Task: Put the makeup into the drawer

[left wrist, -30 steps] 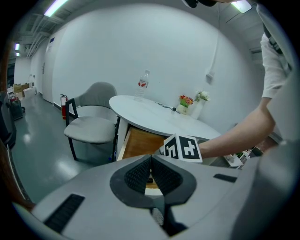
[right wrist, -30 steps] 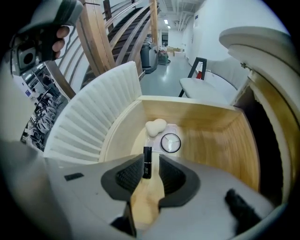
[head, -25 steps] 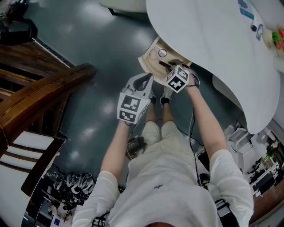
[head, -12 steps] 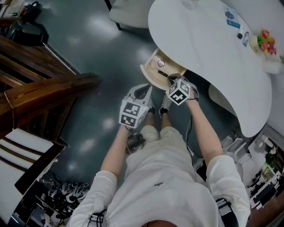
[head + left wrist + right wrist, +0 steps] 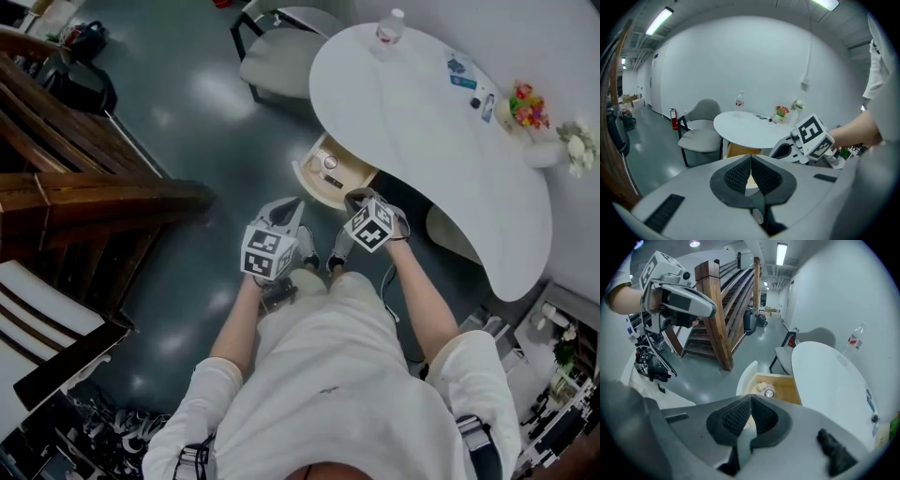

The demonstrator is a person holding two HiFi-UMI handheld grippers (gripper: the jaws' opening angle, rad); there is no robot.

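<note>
Under the round white table (image 5: 431, 122) a curved wooden drawer (image 5: 349, 172) stands pulled out. In it lie a round compact (image 5: 328, 159) and a dark slim makeup item (image 5: 330, 180). The right gripper view shows the same drawer (image 5: 785, 387) with the compact (image 5: 769, 393) beside a cream-coloured piece (image 5: 761, 387). My right gripper (image 5: 356, 199) hangs just in front of the drawer, shut and empty. My left gripper (image 5: 292, 208) floats to its left, also shut with nothing between its pads. Each gripper shows in the other's view: the right gripper (image 5: 811, 138) and the left gripper (image 5: 679, 296).
A water bottle (image 5: 387, 26), small items and flowers (image 5: 528, 103) sit on the table. A grey chair (image 5: 281, 56) stands beyond the table, and a wooden staircase (image 5: 84, 197) fills the left. The floor is dark and glossy. The person's legs are right below the grippers.
Both grippers have risen and pulled back from the drawer toward the person. The right gripper, earlier over the drawer's front edge, now hangs short of it. The head camera shows more of the room.
</note>
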